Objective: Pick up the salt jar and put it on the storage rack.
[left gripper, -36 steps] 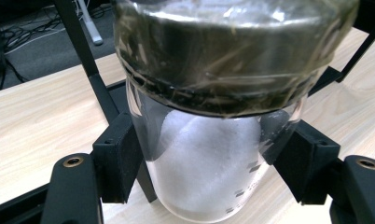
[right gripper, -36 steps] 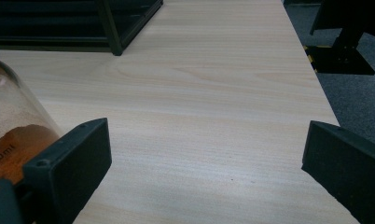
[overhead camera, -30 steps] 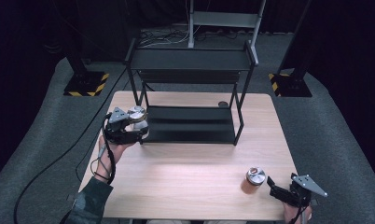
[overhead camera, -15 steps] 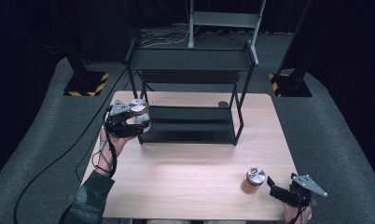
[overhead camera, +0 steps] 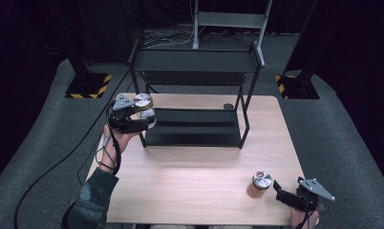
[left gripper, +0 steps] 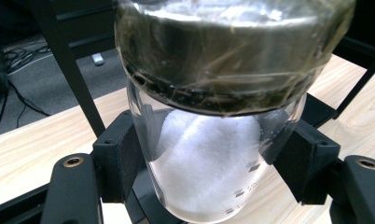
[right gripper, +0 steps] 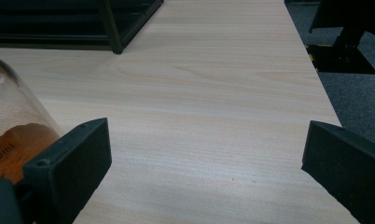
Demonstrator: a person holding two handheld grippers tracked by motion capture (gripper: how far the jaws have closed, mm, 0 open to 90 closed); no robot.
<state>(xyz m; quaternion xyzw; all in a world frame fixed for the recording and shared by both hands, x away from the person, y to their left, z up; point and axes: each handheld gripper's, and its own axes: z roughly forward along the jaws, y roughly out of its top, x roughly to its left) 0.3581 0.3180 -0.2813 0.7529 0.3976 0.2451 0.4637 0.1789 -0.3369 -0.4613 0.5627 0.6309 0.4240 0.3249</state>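
1. At the left edge of the table [overhead camera: 190, 186], beside the near left post of the black shelf rack [overhead camera: 192, 90], the left gripper [overhead camera: 141, 114] is held up in a hand [overhead camera: 117, 138].
2. A glass jar [left gripper: 209, 154] is clamped between its two black jaws; the pads [left gripper: 118, 158] are pressed against the glass on both sides.
3. The jar is filled with a white powder [left gripper: 204, 163] and is closed by a metal lid [left gripper: 227, 42]; it is carried clear of the table, just beside the rack's lower shelf [overhead camera: 192, 126].
4. In the high view the same jar [overhead camera: 144, 107] is seen upright, its lid at the top.
5. At the near right corner of the table, the right gripper [overhead camera: 285, 194] is held low, with its jaws spread wide and nothing gripped between them.
6. A second jar [overhead camera: 260, 184], filled with orange powder and capped by a silver lid, is stood on the table just left of that gripper.
7. In the right gripper view this jar [right gripper: 13, 135] is seen outside the left jaw, not between the two; whether it is touched cannot be told.
8. The two jars are set well apart.
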